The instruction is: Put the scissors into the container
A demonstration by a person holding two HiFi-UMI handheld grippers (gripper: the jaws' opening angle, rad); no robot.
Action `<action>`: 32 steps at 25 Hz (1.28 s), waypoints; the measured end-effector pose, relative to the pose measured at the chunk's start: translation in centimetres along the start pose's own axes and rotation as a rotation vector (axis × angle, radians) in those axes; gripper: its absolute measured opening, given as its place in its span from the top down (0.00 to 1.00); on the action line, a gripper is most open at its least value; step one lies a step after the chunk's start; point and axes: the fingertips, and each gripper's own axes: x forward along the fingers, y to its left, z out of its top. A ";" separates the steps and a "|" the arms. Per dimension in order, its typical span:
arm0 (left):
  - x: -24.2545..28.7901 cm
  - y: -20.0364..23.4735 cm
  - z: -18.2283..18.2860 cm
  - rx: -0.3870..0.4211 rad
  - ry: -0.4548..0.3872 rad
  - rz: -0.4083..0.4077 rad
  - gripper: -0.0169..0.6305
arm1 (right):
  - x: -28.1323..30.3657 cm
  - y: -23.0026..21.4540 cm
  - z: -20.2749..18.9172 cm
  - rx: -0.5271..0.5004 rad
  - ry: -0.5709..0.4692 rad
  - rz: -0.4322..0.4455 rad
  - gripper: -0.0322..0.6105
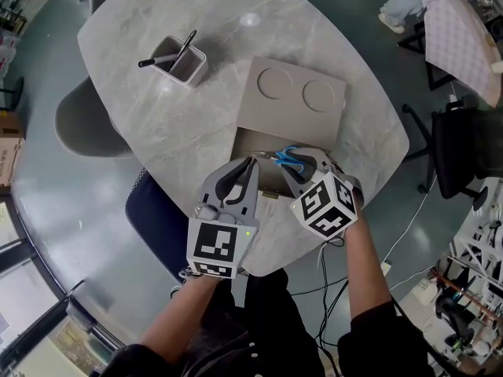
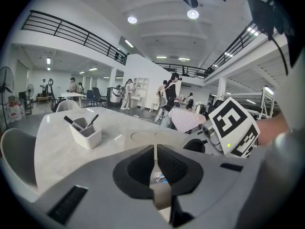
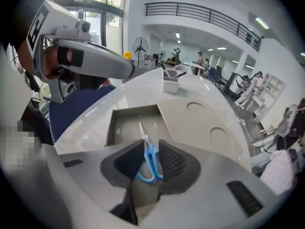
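Blue-handled scissors (image 1: 288,159) are clamped by their handles in my right gripper (image 1: 288,166), blades pointing forward over the open tan container (image 1: 250,141). In the right gripper view the scissors (image 3: 149,160) sit between the pads, their blade tip hanging above the container's floor (image 3: 127,125). The container's lid (image 1: 295,96), with two round recesses, is slid back toward the far side. My left gripper (image 1: 250,164) is shut and empty, just left of the right one, over the container's near left corner. Its jaws meet with nothing between them in the left gripper view (image 2: 154,150).
A white pen holder (image 1: 184,61) with two pens stands at the far left of the marble table (image 1: 157,108). A dark blue chair (image 1: 156,220) is tucked under the near left edge, a grey one (image 1: 85,124) further left. People stand in the hall beyond.
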 end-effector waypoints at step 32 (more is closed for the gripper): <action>-18.5 -4.4 14.3 0.047 -0.312 -0.144 0.93 | -29.7 5.6 10.8 0.608 -0.763 -0.651 0.95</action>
